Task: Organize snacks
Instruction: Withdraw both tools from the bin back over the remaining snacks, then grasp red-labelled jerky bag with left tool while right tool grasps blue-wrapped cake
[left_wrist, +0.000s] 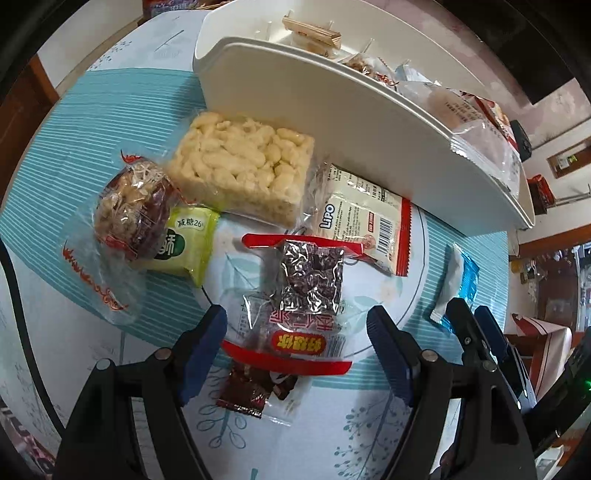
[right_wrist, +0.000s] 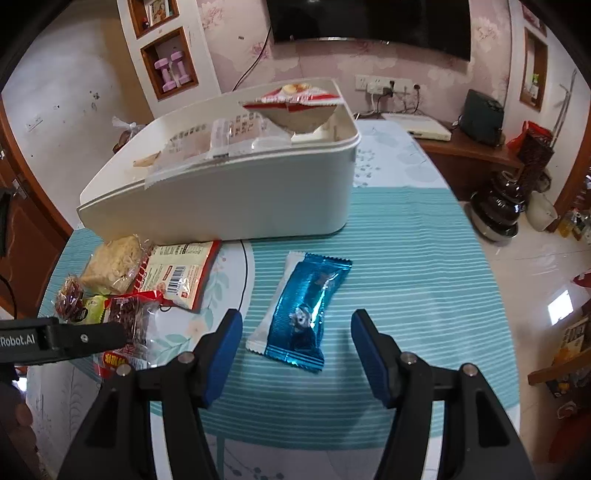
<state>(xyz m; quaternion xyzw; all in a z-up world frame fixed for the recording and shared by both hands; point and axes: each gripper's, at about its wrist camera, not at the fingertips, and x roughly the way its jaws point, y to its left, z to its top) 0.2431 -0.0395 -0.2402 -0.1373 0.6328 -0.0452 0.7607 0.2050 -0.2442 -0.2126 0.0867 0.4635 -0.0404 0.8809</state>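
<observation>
**Mei:** Teal-striped cloth covers the counter (right_wrist: 424, 258), with a pink papered wall and a dark screen behind. What does each hand go for?

**Tao:** The right tongs (right_wrist: 295, 343) hang over the blue foil snack (right_wrist: 301, 314), which lies flat on the cloth, alone, just in front of the white bin (right_wrist: 229, 199). Their pads stand apart on either side of it and touch nothing.

**Mei:** And the left?

**Tao:** The left tongs (left_wrist: 297, 328) are spread wide above the red-edged clear packet (left_wrist: 291, 343), whose dark blocks show through the film. Nothing is pinched there either. That packet sits at the near edge of a loose heap: a silvery crinkled block (left_wrist: 312, 275) partly on top of it, the Lipo pack (left_wrist: 365, 225) beyond, the puffed rice bar (left_wrist: 240, 166), a green pouch (left_wrist: 188, 243) and a walnut-date bag (left_wrist: 131, 206) to the left.

**Mei:** How should the pick go?

**Tao:** Probably best across the short width of each wrapper, at the filled middle, not the flat crimped ends. Foil and film are slick and would likely slide out of a grip on the seal. The left should come down clear of the silvery block, or it may drag that along.

**Mei:** Room in the bin?

**Tao:** It already holds several wrapped snacks, heaped above the rim at one end; its smooth plastic wall slopes lower toward the heap.
</observation>
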